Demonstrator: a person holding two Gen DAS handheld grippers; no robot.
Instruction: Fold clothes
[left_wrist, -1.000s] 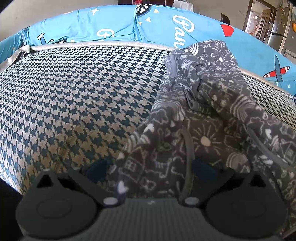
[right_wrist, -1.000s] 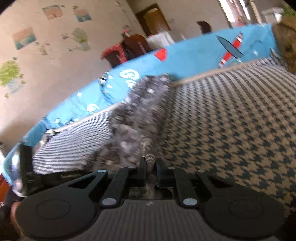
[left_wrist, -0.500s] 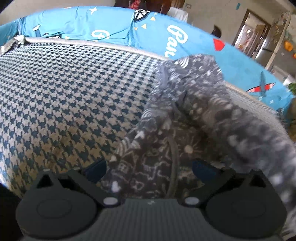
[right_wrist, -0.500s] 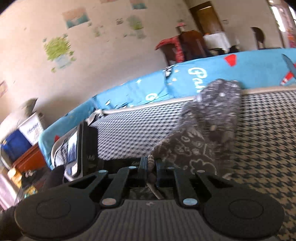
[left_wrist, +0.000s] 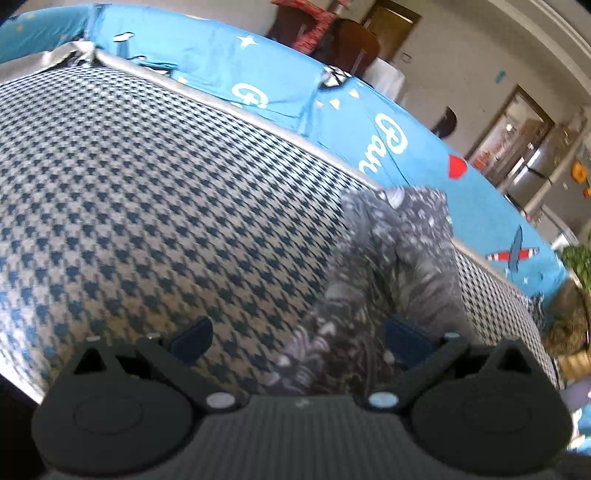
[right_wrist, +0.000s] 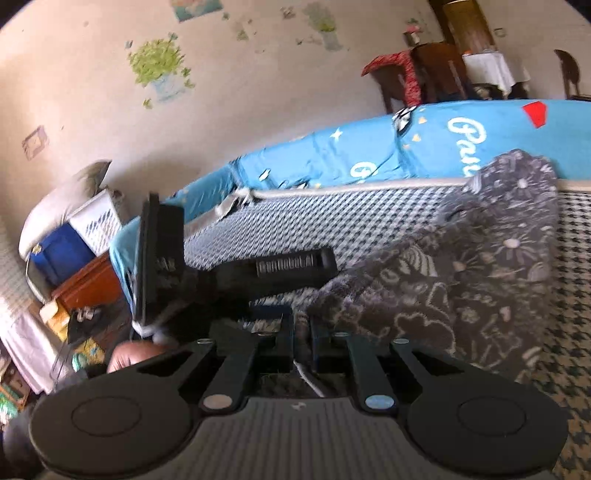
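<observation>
While my right gripper (right_wrist: 302, 334) has its jaws pinched tight on an edge of the dark grey garment printed with white doodles (right_wrist: 480, 273), that cloth rises from my grip and runs away across the bed's blue-and-beige houndstooth cover (right_wrist: 576, 295), its far end bunched near the grey piping at the edge. My left gripper (left_wrist: 301, 338) has its jaws spread wide, and the same garment (left_wrist: 391, 280) drapes between them toward the right-hand finger (left_wrist: 406, 338); whether it touches that finger I cannot tell, the cloth being blurred. Seen from my right side, the left gripper's black body (right_wrist: 236, 266) sits just beside the cloth, crossing my view of the cover. Beyond the cover lies a bright blue sheet with white lettering and aeroplanes (left_wrist: 406, 147). Against the far wall stands a dark wooden chair draped in red cloth (right_wrist: 417, 77).
</observation>
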